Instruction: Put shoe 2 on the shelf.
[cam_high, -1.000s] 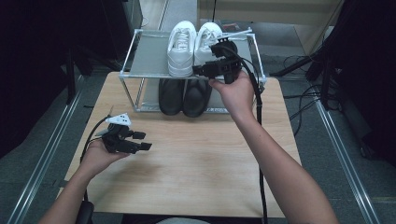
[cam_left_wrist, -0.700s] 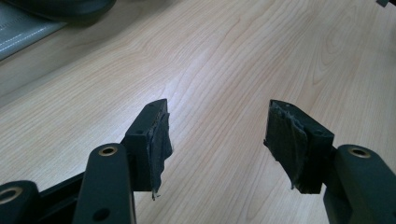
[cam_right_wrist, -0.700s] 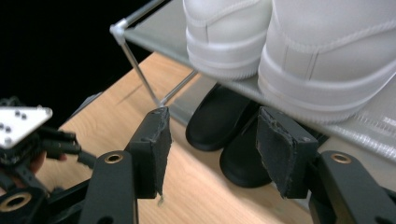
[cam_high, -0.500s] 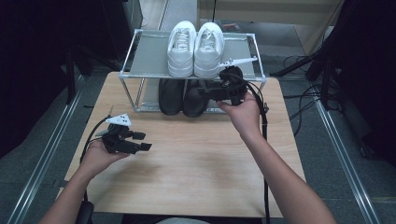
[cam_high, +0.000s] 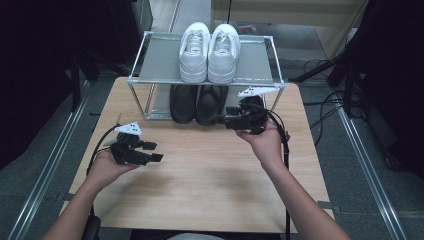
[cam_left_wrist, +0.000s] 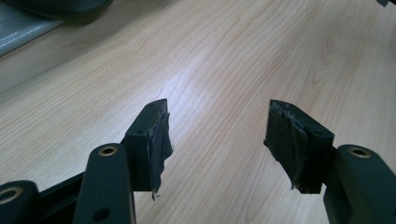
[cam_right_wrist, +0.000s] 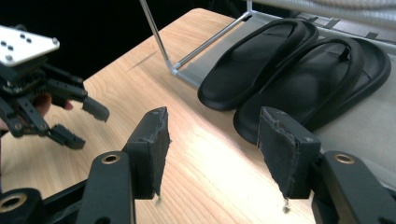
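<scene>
1. The black slippers (cam_right_wrist: 299, 70) lie side by side on the lower shelf of the shoe rack (cam_high: 150, 70), their ends overhanging the shelf edge toward the person, which leaves them reachable from the front.
2. The wooden table (cam_high: 210, 180) carries the rack at its far edge.
3. The white sneakers (cam_high: 209, 50) stand paired on the top shelf, above the slippers.
4. The right gripper (cam_right_wrist: 212, 140) hangs low just in front of the nearer slipper, jaws spread apart and empty, probably lined up for a grasp.
5. The left gripper (cam_left_wrist: 217, 135) waits over bare tabletop, well apart from the rack, jaws likewise spread and holding nothing.
</scene>
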